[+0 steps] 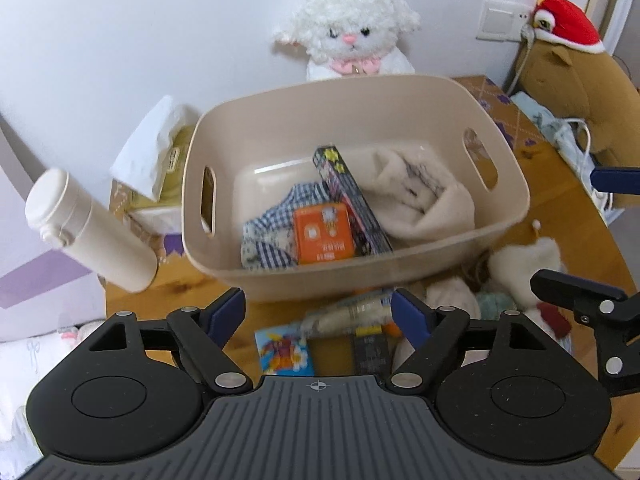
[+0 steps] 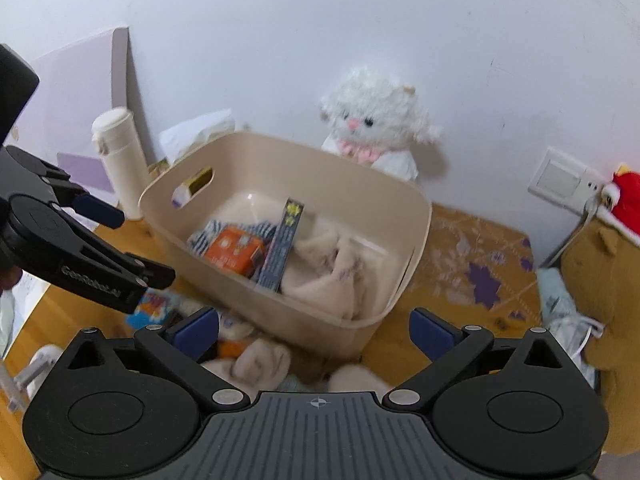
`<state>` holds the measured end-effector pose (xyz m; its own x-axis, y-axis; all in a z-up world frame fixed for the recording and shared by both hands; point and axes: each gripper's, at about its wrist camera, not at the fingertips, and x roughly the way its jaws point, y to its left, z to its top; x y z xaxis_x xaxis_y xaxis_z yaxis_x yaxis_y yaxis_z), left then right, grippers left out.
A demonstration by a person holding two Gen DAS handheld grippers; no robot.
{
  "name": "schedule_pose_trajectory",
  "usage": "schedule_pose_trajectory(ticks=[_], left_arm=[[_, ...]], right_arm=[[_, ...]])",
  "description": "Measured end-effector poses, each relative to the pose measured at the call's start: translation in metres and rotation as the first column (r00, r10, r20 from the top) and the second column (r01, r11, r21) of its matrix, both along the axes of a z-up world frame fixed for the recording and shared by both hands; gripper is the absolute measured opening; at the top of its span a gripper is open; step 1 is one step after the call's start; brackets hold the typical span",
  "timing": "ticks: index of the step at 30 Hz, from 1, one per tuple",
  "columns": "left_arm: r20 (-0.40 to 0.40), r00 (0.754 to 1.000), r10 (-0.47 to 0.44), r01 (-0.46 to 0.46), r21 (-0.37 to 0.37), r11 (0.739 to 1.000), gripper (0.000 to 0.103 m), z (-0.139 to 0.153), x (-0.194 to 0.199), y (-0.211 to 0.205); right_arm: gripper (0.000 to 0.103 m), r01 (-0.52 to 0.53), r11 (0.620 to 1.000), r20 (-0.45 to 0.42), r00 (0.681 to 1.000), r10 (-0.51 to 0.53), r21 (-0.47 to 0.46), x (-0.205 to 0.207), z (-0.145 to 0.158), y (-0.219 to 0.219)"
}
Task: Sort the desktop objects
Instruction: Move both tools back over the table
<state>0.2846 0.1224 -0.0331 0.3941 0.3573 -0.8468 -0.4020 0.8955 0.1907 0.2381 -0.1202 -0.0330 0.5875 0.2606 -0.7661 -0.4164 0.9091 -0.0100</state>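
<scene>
Left claw [image 1: 318, 312] wide open, right claw [image 2: 314, 330] likewise

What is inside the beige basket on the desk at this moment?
The beige basket holds an orange box, a long dark box leaning across it, a blue checked cloth and a cream fleece. Anything under the fabrics is covered.

Left gripper [image 1: 318, 312]: matte black linkage arms, silver pivot screws, blue pads [image 1: 228, 308], ribbed grey base plate bearing a crosshair mark. Right gripper [image 2: 314, 330]: identical build; "GenRobot.AI" lettering visible on the left unit's arm
</scene>
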Motion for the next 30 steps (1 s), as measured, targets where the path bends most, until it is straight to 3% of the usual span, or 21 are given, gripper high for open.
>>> schedule_pose_trajectory(ticks=[14,24,30], left_arm=[[-0.119,0.993,-0.013,0.008,-0.042,0.999,0.082,-0.045,-0.045,-0.022],[-0.181,0.98,-0.083,0.071,-0.071,0.995,0.082,-0.074,-0.057,-0.035],[-0.206,0.97,-0.13,0.124,-0.045,0.991,0.082,-0.088,-0.054,-0.04]], right_arm=[[0.103,0.022,0.999,-0.115,0.993,-0.018,0.031,-0.054,-0.037,-0.011],[0.103,0.012,0.999,-0.202,0.979,-0.005,0.036,-0.084,-0.068,-0.003],[0.103,-0.008,1.0,-0.262,0.965,0.013,0.022,-0.094,-0.091,0.007]])
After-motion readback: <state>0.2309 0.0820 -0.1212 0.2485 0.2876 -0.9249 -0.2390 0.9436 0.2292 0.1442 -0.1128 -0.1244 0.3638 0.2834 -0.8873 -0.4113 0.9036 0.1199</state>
